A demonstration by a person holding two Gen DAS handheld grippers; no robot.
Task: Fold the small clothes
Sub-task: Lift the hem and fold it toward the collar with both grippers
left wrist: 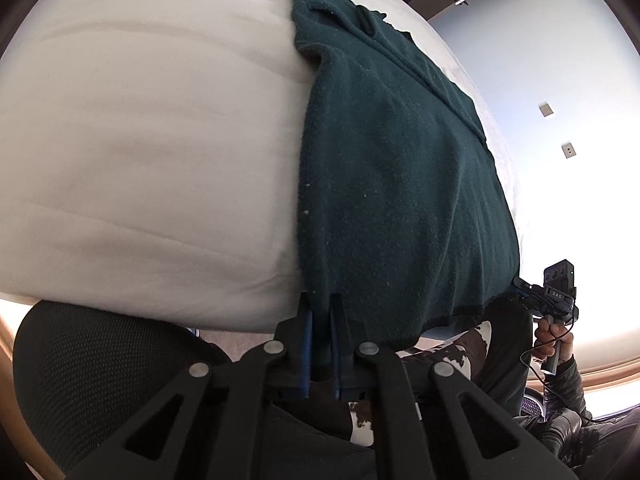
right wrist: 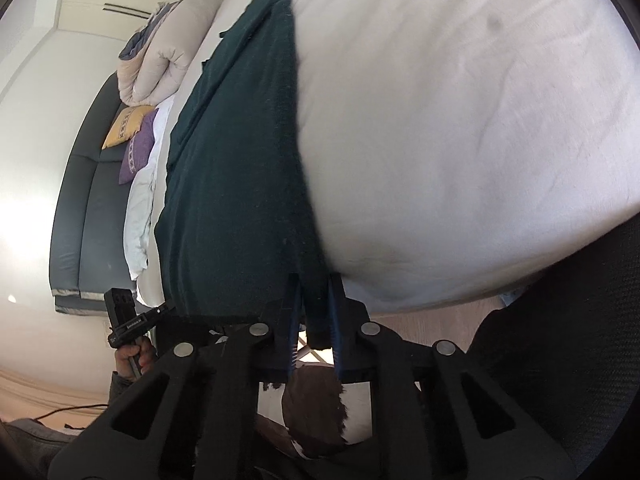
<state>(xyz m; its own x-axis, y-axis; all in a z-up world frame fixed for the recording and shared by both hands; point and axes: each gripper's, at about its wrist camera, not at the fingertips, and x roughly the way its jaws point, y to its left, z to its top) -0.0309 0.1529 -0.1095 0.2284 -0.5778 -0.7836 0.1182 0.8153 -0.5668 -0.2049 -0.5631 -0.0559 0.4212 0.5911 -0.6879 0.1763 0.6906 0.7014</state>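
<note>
Here my left gripper (left wrist: 320, 316) and right gripper (right wrist: 314, 300) each pinch a near corner of the dark green fleece garment (left wrist: 396, 184) spread on the white bed (left wrist: 140, 140); "DAS" reads on the right gripper's housing.

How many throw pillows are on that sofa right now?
2. A yellow pillow leans on the sofa backrest, under the rolled duvet; a purple pillow lies right beside it, partly overlapping. More may be hidden behind the duvet or the green garment.

White bed (right wrist: 460, 140), rolled beige duvet (right wrist: 160, 60), yellow pillow (right wrist: 126, 126) beside purple pillow (right wrist: 138, 154), dark headboard (right wrist: 88, 208), black mesh chair (left wrist: 80, 380).
</note>
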